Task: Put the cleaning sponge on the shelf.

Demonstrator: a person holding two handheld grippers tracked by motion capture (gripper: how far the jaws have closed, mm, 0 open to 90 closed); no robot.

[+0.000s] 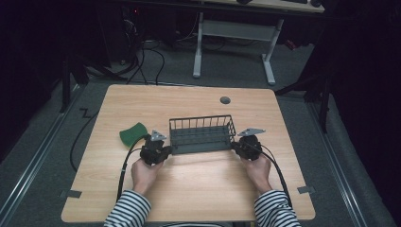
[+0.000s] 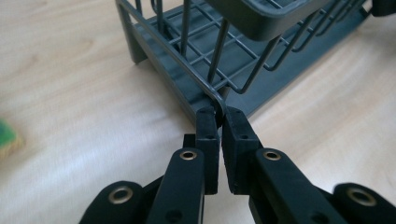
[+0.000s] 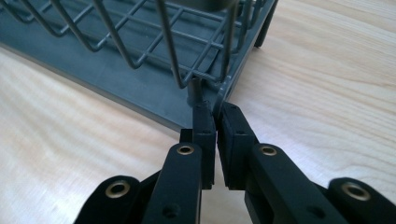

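A dark grey wire rack [image 1: 201,135] stands in the middle of the wooden table [image 1: 189,184]. My left gripper [image 1: 166,150] is at the rack's near left corner. In the left gripper view the jaws [image 2: 220,114] are shut on the wire at the corner of the rack [image 2: 187,60]. My right gripper [image 1: 235,146] is at the near right corner. In the right gripper view its jaws [image 3: 217,109] pinch the corner wire of the rack [image 3: 140,79] just above its base. A hand holds each gripper, with striped sleeves at the table's near edge.
A green sponge [image 1: 132,134] lies on the table just left of the rack, and appears blurred in the left gripper view [image 2: 4,135]. A round grey grommet [image 1: 225,100] sits near the far edge. Beyond the table stand a white desk frame [image 1: 231,42] and floor cables.
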